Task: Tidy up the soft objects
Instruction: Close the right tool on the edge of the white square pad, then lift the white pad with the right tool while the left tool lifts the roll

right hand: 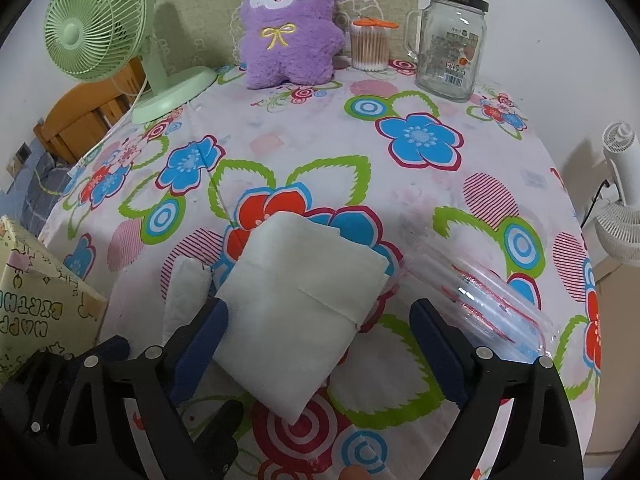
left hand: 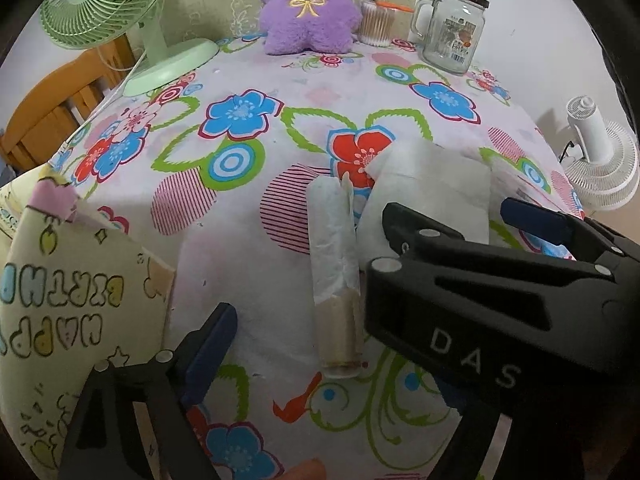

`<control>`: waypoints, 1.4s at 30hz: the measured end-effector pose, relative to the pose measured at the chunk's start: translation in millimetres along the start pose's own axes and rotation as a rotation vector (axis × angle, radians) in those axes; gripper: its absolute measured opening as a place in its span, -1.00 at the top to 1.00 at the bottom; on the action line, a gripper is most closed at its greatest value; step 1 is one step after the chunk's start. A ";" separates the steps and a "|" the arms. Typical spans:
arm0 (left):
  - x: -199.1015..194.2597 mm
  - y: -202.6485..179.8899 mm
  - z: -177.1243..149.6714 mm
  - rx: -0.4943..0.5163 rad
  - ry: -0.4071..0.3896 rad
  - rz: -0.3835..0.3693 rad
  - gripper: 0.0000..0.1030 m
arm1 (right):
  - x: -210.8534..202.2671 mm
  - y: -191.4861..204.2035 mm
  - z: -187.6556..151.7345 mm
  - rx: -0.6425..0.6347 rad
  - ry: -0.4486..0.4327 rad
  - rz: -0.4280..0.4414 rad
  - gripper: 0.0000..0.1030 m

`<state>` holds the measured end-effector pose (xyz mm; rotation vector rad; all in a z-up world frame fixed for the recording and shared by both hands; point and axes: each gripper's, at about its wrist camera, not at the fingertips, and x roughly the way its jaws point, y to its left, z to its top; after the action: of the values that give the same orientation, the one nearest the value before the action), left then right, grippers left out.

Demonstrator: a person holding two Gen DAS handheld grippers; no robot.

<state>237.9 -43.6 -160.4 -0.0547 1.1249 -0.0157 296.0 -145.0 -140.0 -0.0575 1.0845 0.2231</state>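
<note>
Right tongs [right hand: 320,344] stand wide around a folded white cloth [right hand: 300,312] on the floral worktop [right hand: 400,184]; left tongs [left hand: 304,320] gape wide beside a rolled tissue [left hand: 334,256].

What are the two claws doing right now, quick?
Left claw: open, holding nothing, around the paper roll.
Right claw: open, holding nothing, around the folded white tissue.

Black plastic gripper frames [right hand: 320,360], navy-blue finger pads [right hand: 202,344], silver rivets at the joints (white "DAS" lettering on the right gripper [left hand: 472,216]).
</note>
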 end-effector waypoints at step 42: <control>-9.0 -15.3 7.5 0.066 -0.072 -0.004 0.47 | -13.6 -16.4 5.7 0.088 -0.047 0.046 0.26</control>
<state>241.1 -58.3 -148.2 0.0012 1.0516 -0.0543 298.3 -162.3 -126.4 0.0516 1.0486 0.2165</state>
